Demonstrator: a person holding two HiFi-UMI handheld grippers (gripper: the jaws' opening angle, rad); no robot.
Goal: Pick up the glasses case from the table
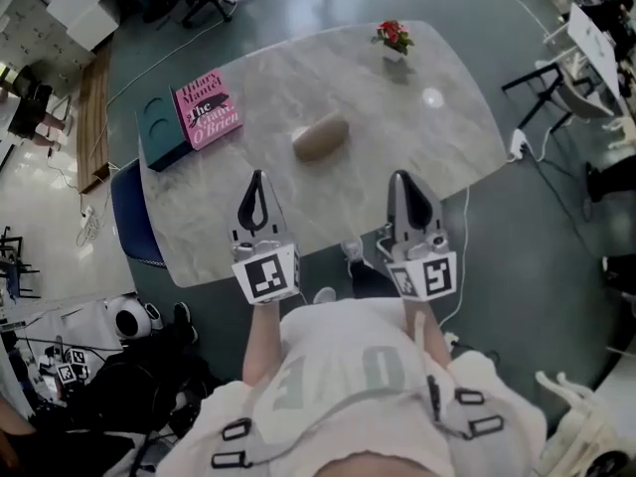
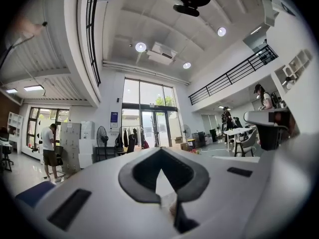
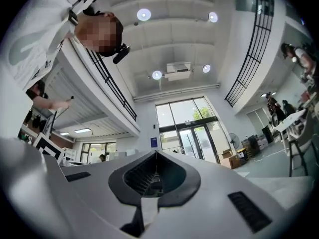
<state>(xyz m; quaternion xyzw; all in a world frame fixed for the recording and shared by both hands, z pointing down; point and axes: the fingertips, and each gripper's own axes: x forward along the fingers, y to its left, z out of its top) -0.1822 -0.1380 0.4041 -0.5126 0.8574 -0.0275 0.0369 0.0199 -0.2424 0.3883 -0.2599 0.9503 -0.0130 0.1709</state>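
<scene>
The glasses case (image 1: 319, 137) is a tan oval pouch lying on the marble table (image 1: 298, 207), near its middle. My left gripper (image 1: 257, 176) hovers over the table's near part, below and left of the case and apart from it; its jaws meet at the tips with nothing between them. My right gripper (image 1: 399, 176) hangs below and right of the case, also shut and empty. Both gripper views look up into the room: the left gripper (image 2: 159, 150) and the right gripper (image 3: 156, 153) show closed jaws, and neither view shows the case.
A pink book (image 1: 207, 117) lies on a teal box (image 1: 159, 135) at the table's left end. A small pot of red flowers (image 1: 394, 38) stands at the far edge, with a small round object (image 1: 431, 97) near it. A blue chair (image 1: 131, 217) stands left of the table.
</scene>
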